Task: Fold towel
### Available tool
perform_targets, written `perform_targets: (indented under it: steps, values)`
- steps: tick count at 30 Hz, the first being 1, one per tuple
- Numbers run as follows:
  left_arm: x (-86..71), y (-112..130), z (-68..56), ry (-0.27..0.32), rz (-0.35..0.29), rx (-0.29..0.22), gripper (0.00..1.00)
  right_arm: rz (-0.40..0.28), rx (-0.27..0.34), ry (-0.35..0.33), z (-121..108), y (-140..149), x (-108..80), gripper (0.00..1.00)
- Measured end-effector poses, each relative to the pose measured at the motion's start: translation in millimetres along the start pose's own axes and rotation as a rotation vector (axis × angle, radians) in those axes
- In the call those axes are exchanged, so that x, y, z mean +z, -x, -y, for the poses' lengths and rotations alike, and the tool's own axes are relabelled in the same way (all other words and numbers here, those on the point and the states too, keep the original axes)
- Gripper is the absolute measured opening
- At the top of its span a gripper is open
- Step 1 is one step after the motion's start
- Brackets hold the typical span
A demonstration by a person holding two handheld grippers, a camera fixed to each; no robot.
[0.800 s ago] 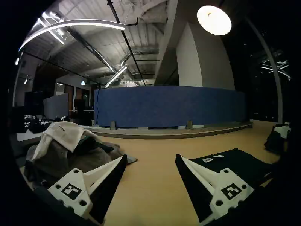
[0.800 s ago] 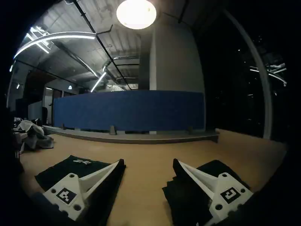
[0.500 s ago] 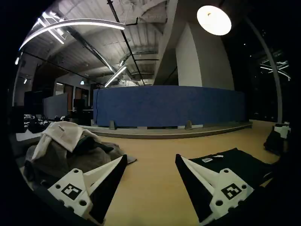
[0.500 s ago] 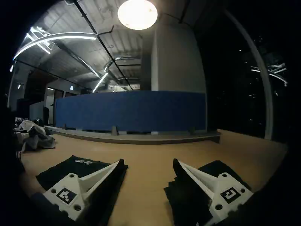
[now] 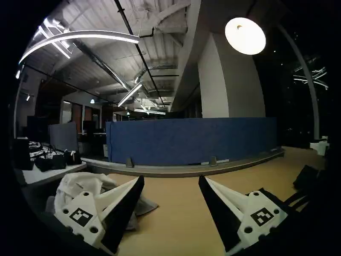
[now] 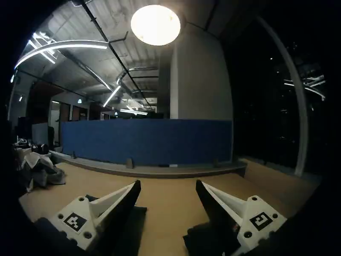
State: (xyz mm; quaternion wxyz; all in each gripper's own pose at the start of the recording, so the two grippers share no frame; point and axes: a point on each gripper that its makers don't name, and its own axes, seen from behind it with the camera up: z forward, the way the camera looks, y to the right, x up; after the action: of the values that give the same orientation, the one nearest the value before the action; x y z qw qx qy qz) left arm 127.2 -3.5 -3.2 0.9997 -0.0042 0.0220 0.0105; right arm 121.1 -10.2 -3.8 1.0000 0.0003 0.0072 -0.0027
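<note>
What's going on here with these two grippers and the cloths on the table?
A person is doing a towel-folding job with a handheld gripper in each hand, over a wooden table. The left gripper and the right gripper both hover above it with jaws open, holding nothing. A heap of unfolded light towels lies beside the left gripper, and dark flat cloths lie beneath the right one. No towel has been picked up yet.

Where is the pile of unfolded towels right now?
The pile of towels lies at the lower left of the left gripper view, on the wooden table, partly behind the open left gripper and in front of the blue partition.
</note>
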Motion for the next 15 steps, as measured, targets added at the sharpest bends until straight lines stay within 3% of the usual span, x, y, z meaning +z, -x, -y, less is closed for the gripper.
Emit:
perform_targets:
  steps: [8,15]
  values:
    - [-3.6,-75,7.4,-0.010,0.000,0.003,0.95,-0.018,0.023,-0.004,1,-73,-2.9,1.00]
    - [-4.2,-81,10.1,-0.015,0.020,-0.016,0.95,-0.024,0.017,-0.001,-1,-90,-2.7,1.00]
